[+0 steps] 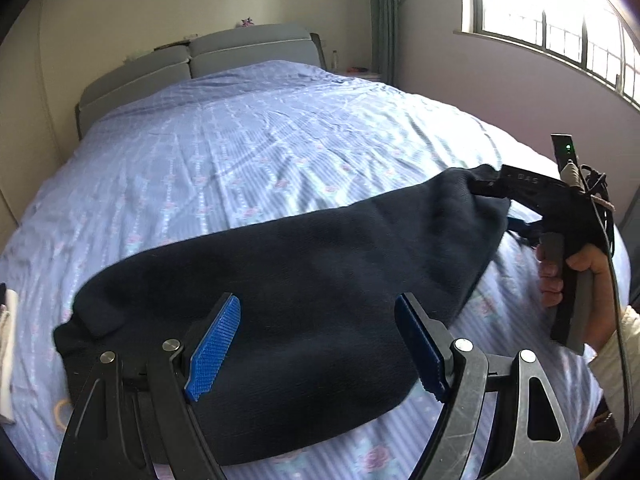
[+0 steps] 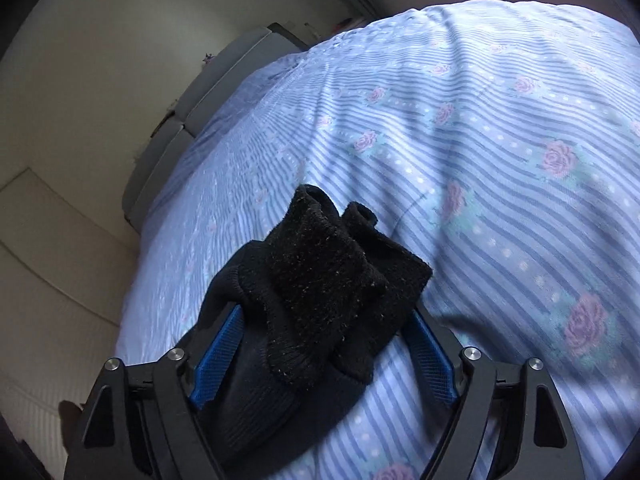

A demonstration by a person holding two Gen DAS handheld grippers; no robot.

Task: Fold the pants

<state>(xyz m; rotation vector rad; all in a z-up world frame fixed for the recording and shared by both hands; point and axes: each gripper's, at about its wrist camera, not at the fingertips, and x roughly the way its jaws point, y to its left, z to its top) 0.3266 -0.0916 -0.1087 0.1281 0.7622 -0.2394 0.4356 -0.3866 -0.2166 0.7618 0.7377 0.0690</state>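
Note:
Dark navy pants (image 1: 304, 280) lie folded in a long strip across the near part of the bed. My left gripper (image 1: 318, 320) is open just above the pants' left half, blue pads (image 1: 216, 346) apart, nothing between them. My right gripper (image 1: 504, 200) is at the pants' right end, seen from the side in the left wrist view. In the right wrist view the bunched fuzzy pants end (image 2: 320, 280) lies between the spread blue pads (image 2: 220, 356) of my right gripper (image 2: 324, 332); the pads stand wide and do not pinch the cloth.
The bed (image 1: 248, 140) has a blue striped sheet with pink roses and a grey headboard (image 1: 192, 60). A window (image 1: 560, 20) is at the right. A white item (image 1: 8, 352) lies at the bed's left edge.

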